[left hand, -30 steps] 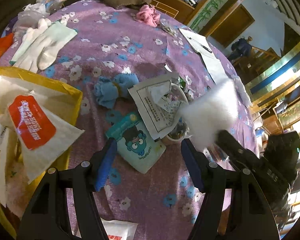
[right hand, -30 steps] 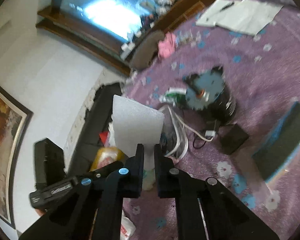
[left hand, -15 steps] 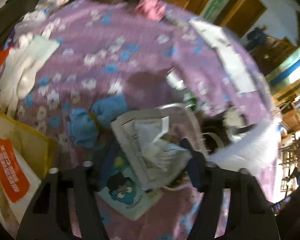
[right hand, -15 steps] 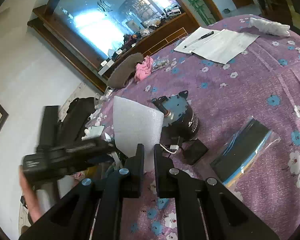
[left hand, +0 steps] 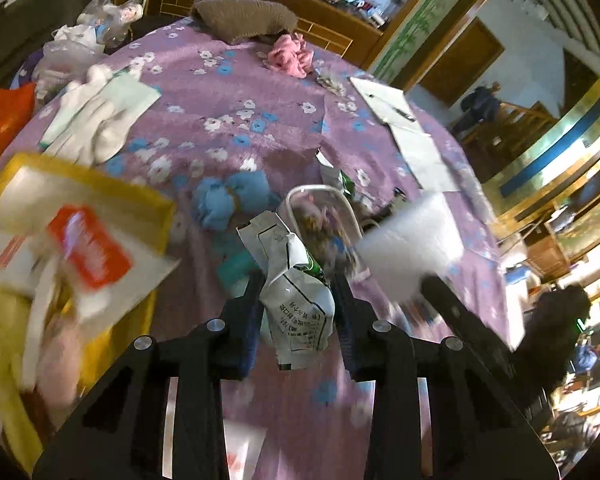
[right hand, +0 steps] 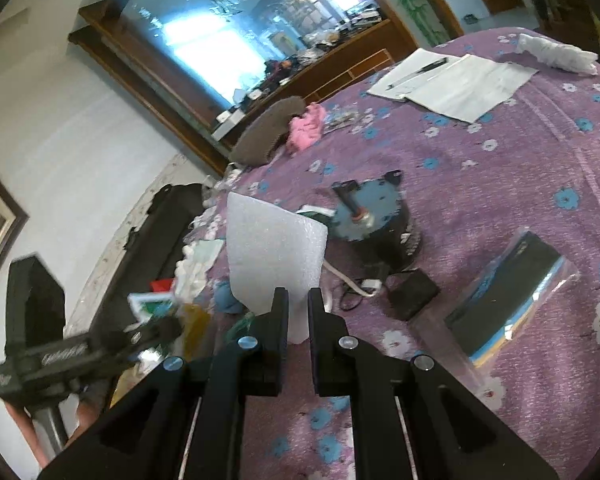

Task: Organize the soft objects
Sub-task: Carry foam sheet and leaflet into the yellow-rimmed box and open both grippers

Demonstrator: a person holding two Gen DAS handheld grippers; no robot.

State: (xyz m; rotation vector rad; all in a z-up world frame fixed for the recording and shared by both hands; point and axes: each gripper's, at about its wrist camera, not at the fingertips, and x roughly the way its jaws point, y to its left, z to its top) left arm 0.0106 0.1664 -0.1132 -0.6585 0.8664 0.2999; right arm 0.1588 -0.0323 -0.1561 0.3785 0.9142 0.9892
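From the yellow open-topped bag (left hand: pixel 80 184) at far left, the left gripper (left hand: pixel 298 304), jaws closing, pinches a crumpled white printed packet (left hand: pixel 296 300) hanging lengthwise between them nearest that bag, while rightward the right gripper (right hand: pixel 298 312) clamps a white foam sheet (right hand: pixel 272 248) upright above the purple floral tablecloth (right hand: pixel 500 184).

Left claw (left hand: pixel 298 300) closing around crumpled white packet (left hand: pixel 296 312), above purple floral tablecloth (left hand: pixel 228 120), white foam piece (left hand: pixel 412 256) beside
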